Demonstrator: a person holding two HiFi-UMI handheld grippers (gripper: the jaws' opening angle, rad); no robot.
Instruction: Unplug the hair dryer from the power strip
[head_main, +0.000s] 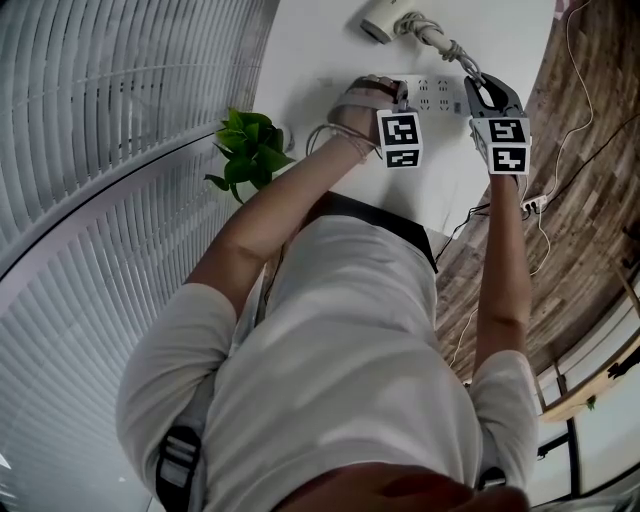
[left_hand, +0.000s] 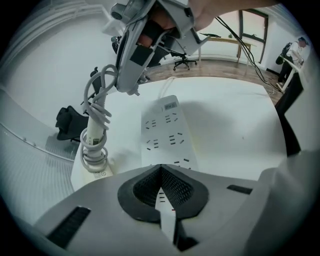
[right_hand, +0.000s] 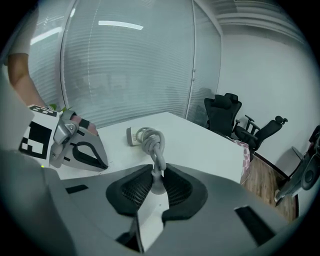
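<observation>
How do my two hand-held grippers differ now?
The left hand-held gripper's jaws are together and empty; the right hand-held gripper's clamp the hair dryer plug. The left is down at the power strip; the right is held clear of it. Both carry marker cubes.

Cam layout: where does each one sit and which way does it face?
Head view: on the person's head, facing steeply down at the table; shows torso, left arm, right arm, left gripper, right gripper.
Left gripper view: on the left gripper, facing down its shut jaws at the power strip; right gripper and its hand above.
Right gripper view: on the right gripper, facing across the table along jaws clamped on the plug; left gripper and arm at left.
Shared: both gripper views show the hair dryer and cord.
</observation>
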